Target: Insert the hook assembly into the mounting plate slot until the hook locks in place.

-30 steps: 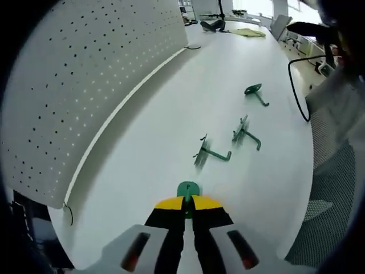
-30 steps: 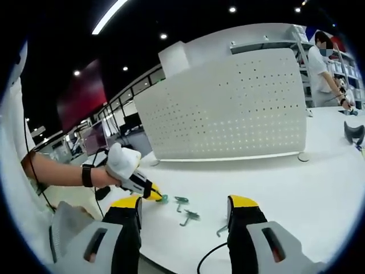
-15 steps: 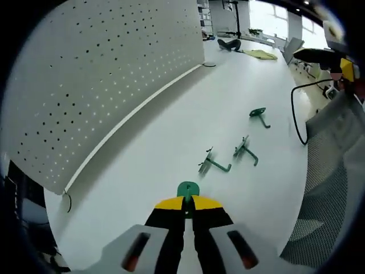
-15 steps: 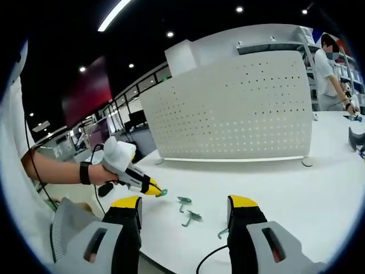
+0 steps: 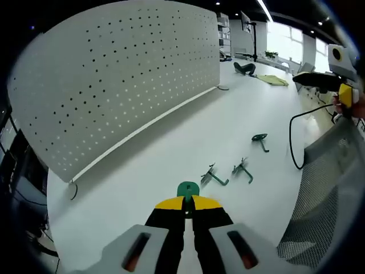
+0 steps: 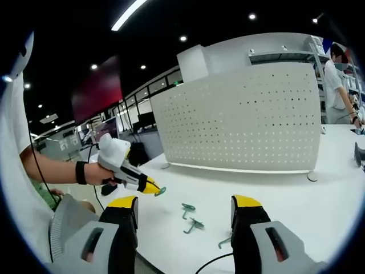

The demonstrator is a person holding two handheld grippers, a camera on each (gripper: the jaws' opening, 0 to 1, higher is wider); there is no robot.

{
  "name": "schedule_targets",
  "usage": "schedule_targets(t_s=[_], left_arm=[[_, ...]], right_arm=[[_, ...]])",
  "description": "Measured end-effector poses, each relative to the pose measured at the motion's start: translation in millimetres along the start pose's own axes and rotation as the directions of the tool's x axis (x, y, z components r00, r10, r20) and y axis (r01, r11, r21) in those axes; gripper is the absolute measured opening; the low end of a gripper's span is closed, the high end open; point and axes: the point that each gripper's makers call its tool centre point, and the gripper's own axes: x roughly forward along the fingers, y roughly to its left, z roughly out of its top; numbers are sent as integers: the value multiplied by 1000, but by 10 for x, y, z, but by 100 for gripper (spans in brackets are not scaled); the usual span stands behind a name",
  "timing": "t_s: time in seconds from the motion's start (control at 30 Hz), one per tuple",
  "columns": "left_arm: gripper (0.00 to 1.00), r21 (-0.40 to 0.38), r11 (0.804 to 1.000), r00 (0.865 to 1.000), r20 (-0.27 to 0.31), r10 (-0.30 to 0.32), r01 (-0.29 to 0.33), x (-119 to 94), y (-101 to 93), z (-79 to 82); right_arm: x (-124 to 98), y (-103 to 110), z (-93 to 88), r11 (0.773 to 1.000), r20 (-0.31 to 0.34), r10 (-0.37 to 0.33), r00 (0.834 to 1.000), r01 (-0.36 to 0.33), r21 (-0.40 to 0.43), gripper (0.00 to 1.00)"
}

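A green hook (image 5: 187, 189) is pinched between the closed yellow-tipped jaws of the left gripper (image 5: 187, 206), its round plate poking out past the tips, held above the white table (image 5: 171, 142). In the right gripper view the same left gripper (image 6: 149, 187) is seen in a hand, off the table. The right gripper (image 6: 185, 206) is held wide apart, nothing between its jaws. Three more green hooks (image 5: 212, 176) are lying apart on the table, near a black cable (image 5: 292, 140). The white perforated mounting plate (image 5: 114, 85) is standing upright behind them.
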Motion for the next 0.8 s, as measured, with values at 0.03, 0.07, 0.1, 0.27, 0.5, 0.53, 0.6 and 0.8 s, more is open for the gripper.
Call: schedule_targets(t_s=[0.03,0.07,0.1,0.27,0.5,0.53,0.6,0.8], left_arm=[[4,-11,1000,1000,10,7,-7,-18,6,14],[4,-25,1000,1000,19,13,-12,-40,9,27],[4,-40,999,999,37,20,-18,-75,7,59],[4,-77,996,995,81,52,-46,-192,23,126],[4,-165,983,983,149,110,-86,-334,110,207],[4,-169,982,982,154,113,-87,-346,113,212],[4,-177,980,978,172,122,-91,-381,122,239],[4,-202,974,962,229,148,-102,-484,125,343]], right_arm=[[4,12,2,1000,-3,9,1000,-9,-3,68],[7,18,4,1000,-4,14,1000,-14,-1,68],[9,20,6,1000,-4,18,1000,-18,-2,68],[23,56,21,999,-9,39,999,-39,-12,68],[28,99,30,998,-19,55,998,-55,-28,67],[29,107,34,998,-19,56,998,-57,-29,67],[24,135,37,997,-23,63,998,-64,-32,67],[13,216,38,995,-36,82,996,-84,-51,67]])
